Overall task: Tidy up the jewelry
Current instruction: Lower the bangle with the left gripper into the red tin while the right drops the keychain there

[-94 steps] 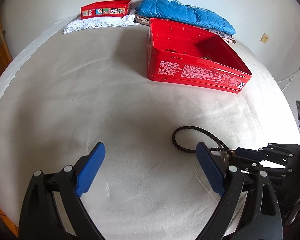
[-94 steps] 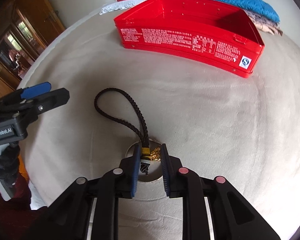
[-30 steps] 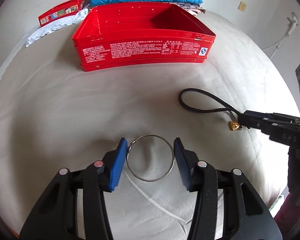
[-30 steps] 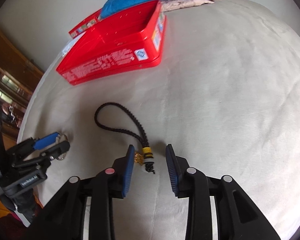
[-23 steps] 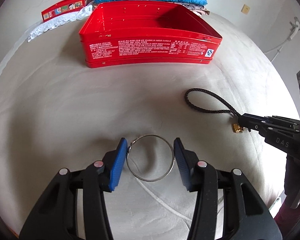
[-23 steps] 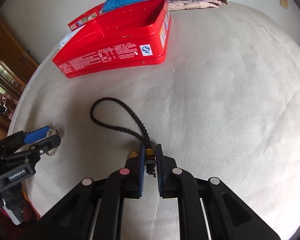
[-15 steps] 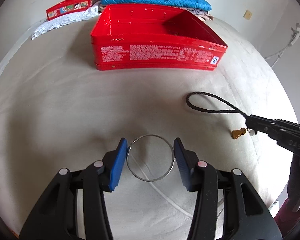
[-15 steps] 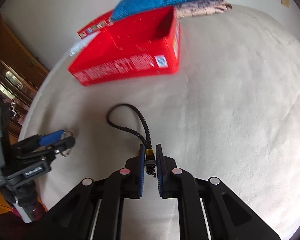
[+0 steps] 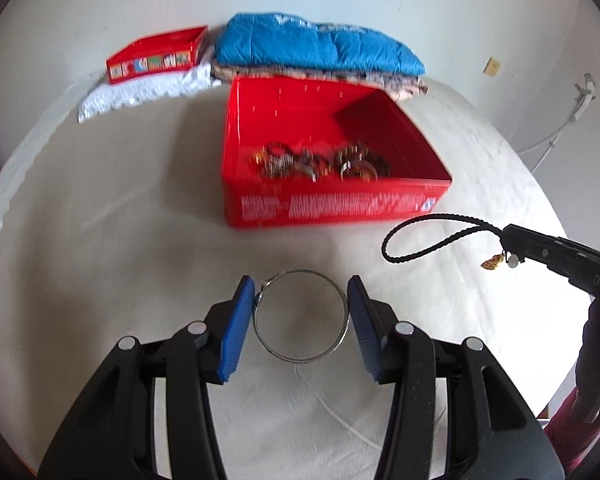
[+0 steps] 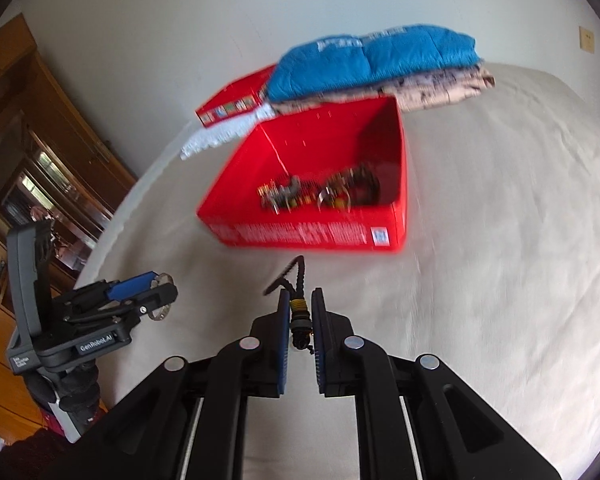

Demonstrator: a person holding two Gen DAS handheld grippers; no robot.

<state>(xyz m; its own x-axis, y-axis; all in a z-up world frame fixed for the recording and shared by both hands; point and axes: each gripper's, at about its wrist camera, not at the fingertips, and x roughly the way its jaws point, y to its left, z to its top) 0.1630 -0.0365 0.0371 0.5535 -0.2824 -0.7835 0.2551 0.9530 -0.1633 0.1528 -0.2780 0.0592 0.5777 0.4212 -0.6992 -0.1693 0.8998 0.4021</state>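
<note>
Left gripper: the black left gripper with blue pads [image 9: 301, 312] stands partly open, its pads pressed on either side of a thin silver metal bangle [image 9: 301, 315], held clear of the bed.
Right gripper: the black right gripper with blue pads [image 10: 300, 320] is closed nearly all the way on the yellow-banded end of a black braided cord bracelet [image 10: 296, 280].
Cord: in the left wrist view its loop [image 9: 428, 236] juts out sideways from the right gripper's tip, with a small gold charm [image 9: 493, 261] dangling beneath.
Red tin: an open rectangular red metal tin [image 9: 332, 204] sits on the bed ahead of both grippers, a heap of bracelets and rings [image 9: 320, 160] lying inside near its front wall.
Bed: cream bedsheet [image 9: 120, 240].
Behind the tin: a folded blue quilted cover [image 9: 316, 48] on patterned cloth, and a smaller red box [image 9: 156, 54] on white lace.
</note>
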